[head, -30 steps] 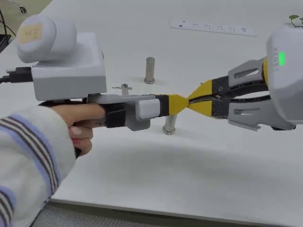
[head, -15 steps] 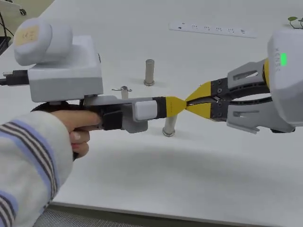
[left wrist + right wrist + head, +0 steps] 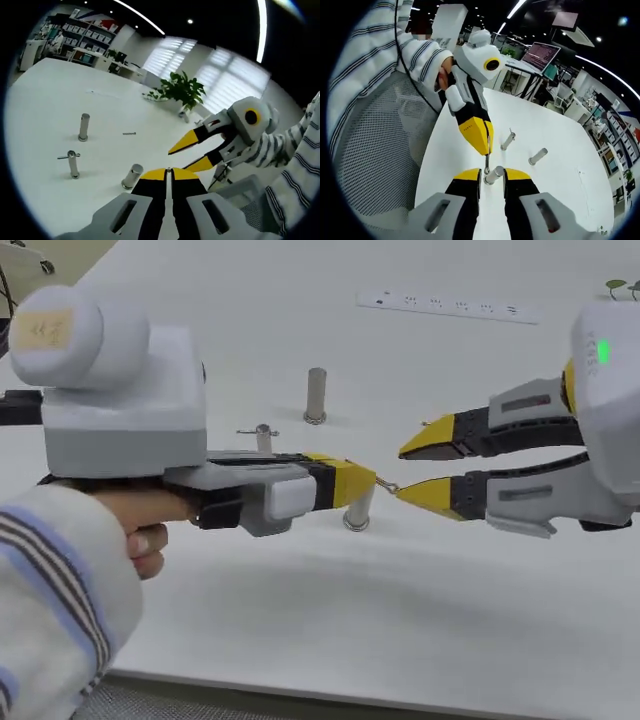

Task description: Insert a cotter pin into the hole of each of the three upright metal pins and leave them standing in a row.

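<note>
Cotter pin (image 3: 386, 485) sits clenched in the left gripper (image 3: 366, 478); at its 3 o'clock, the right gripper (image 3: 402, 473) gapes, released, near a metal pin (image 3: 357, 508).

Head view: white worktop (image 3: 330, 620) spreading under and beyond jaws; white power strip (image 3: 448, 306) lying on it far past jaw tips.

Left gripper view: leafy potted plant (image 3: 180, 90) standing straight beyond jaws. Windows with blinds (image 3: 225, 75) glowing behind it, up-right of jaws. Shelving (image 3: 82, 37) sitting far up-left. Ceiling light strips (image 3: 137, 16) shining overhead.

Right gripper view: grey mesh surface (image 3: 380, 150) lying left of jaws. Lit monitor (image 3: 540, 52) standing up-right, beyond jaws. Further desks (image 3: 572, 102) trailing off to right.
</note>
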A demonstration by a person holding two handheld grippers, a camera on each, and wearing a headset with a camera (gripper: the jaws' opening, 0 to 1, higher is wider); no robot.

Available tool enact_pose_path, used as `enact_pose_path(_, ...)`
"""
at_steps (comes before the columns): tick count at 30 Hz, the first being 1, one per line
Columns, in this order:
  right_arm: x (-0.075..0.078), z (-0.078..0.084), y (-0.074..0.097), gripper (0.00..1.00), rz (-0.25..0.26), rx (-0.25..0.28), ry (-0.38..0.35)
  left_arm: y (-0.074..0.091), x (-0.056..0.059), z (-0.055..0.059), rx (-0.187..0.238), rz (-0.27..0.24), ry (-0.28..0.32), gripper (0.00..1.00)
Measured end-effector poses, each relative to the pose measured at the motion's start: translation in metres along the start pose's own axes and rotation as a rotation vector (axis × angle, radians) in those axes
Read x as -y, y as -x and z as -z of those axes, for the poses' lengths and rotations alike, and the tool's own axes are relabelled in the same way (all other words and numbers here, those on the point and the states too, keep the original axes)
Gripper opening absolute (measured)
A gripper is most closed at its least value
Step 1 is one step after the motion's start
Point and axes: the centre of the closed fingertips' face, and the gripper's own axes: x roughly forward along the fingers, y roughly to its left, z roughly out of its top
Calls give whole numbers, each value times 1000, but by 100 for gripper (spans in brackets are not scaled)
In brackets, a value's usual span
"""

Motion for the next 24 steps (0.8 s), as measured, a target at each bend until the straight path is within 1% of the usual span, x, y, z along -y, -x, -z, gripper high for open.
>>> enact_pose_path(2,-2,1,-1,14,-14,2,-25,2,2,0,6,5,-43,0)
enact_pose_path(4,-5,3,-2,15,-33,-1,-60,3,4,-2,14,15,-106,0)
enact_pose_path(5,-11,4,-2,16,-61,3,-106,3,6,-2,14,18,-121,0)
enact_pose_path(7,-10,3,-3,16,-64,28,-149,4,10,-2,18,30,-137,0)
enact_pose_path(10,-11,1,-4,16,-68,38,-178,6,19,-5,26,61,-204,0)
enact_pose_path(13,-14,2,-4,14,-80,39,-198,7,28,-7,28,89,-248,0)
enact_pose_path(14,-15,2,-5,12,-85,40,-199,7,29,-7,24,96,-250,0)
enact_pose_path(16,-18,1,-5,11,-90,38,-201,6,32,-4,9,107,-290,0)
enact_pose_path(17,-21,-1,-5,11,-94,37,-201,5,33,-2,-4,113,-314,0)
enact_pose_path(20,-25,0,-5,11,-106,33,-204,3,34,5,-42,115,-346,0)
enact_pose_path(23,-31,0,-5,9,-129,35,-221,2,36,7,-47,123,-378,0)
enact_pose_path(24,-33,0,-5,9,-138,38,-229,3,36,7,-47,126,-377,0)
